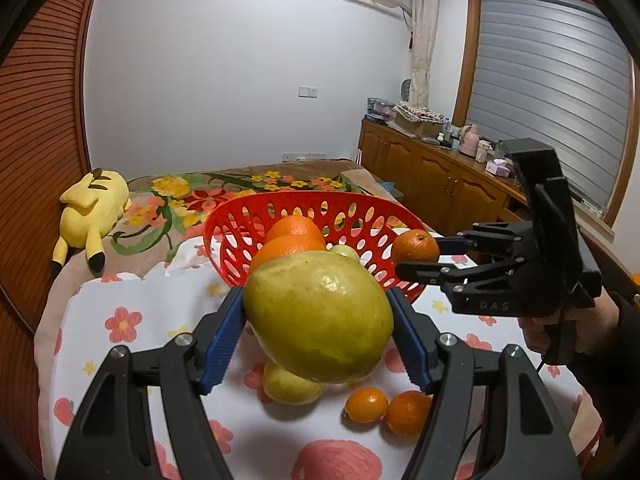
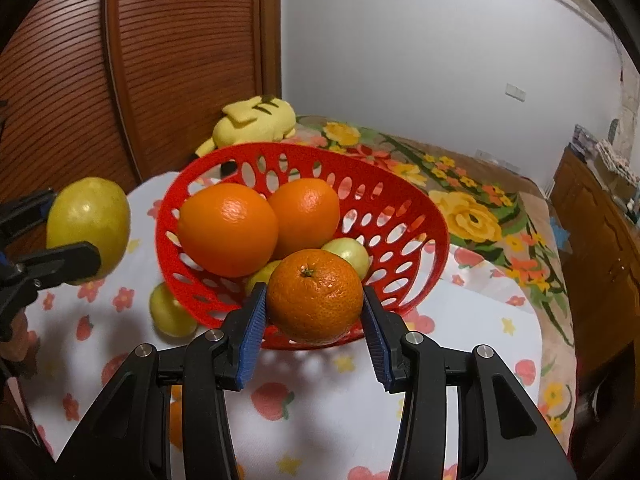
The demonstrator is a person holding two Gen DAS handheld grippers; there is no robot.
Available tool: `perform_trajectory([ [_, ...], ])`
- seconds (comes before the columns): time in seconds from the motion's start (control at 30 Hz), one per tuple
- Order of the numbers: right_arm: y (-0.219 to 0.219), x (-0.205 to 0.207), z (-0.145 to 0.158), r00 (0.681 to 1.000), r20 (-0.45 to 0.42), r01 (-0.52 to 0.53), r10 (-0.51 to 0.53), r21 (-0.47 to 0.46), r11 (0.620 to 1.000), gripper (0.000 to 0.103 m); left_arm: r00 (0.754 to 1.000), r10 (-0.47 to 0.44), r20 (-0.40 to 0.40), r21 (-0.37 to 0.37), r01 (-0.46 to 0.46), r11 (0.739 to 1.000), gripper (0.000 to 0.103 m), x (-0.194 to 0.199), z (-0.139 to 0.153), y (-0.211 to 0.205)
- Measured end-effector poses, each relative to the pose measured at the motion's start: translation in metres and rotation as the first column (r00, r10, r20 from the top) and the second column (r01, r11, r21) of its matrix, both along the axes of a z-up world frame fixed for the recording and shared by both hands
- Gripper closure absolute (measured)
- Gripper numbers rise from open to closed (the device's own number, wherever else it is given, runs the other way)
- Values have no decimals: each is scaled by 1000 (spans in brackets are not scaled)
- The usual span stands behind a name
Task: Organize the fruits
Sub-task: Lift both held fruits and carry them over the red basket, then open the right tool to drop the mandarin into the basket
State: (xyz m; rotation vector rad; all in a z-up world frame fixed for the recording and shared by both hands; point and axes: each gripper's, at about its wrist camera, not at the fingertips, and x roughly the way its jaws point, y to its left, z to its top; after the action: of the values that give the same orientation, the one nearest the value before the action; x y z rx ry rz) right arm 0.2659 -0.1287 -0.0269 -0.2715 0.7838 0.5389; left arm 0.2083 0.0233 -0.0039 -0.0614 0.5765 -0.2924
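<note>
My left gripper (image 1: 320, 316) is shut on a large yellow-green pear (image 1: 318, 318) and holds it above the cloth, in front of the red perforated basket (image 1: 240, 220). My right gripper (image 2: 315, 300) is shut on a small mandarin (image 2: 315, 294) at the basket's near rim (image 2: 400, 308). The basket holds two big oranges (image 2: 228, 228) and small green fruits (image 2: 348, 252). The left gripper with the pear (image 2: 90, 220) shows at the left of the right wrist view. The right gripper (image 1: 418, 256) with the mandarin (image 1: 414, 246) shows in the left wrist view.
On the flowered cloth (image 1: 132, 360) lie a yellow-green fruit (image 1: 290, 384) and two mandarins (image 1: 366, 404) below the held pear. A yellow plush toy (image 1: 92, 208) lies on the bed at the left. A wooden cabinet (image 1: 440, 176) stands at the right.
</note>
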Motion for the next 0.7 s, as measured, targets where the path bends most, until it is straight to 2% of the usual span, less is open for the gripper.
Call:
perform_trajectory([
  [0.23,0,7,-4,1000,-15,-5,5,5,1000,56,1000,-7,2,6,7,1000,34,7,2,-3],
  [0.3,-2,9,-3,1000,-13,3,-2,13,1000,50,1000,-8,1,7,8,1000,34,9,2,-4],
  [0.7,-31,3,19,999,18,28,-29,59,998,48,999,-43,11,23,42,999,34,33,12,-29],
])
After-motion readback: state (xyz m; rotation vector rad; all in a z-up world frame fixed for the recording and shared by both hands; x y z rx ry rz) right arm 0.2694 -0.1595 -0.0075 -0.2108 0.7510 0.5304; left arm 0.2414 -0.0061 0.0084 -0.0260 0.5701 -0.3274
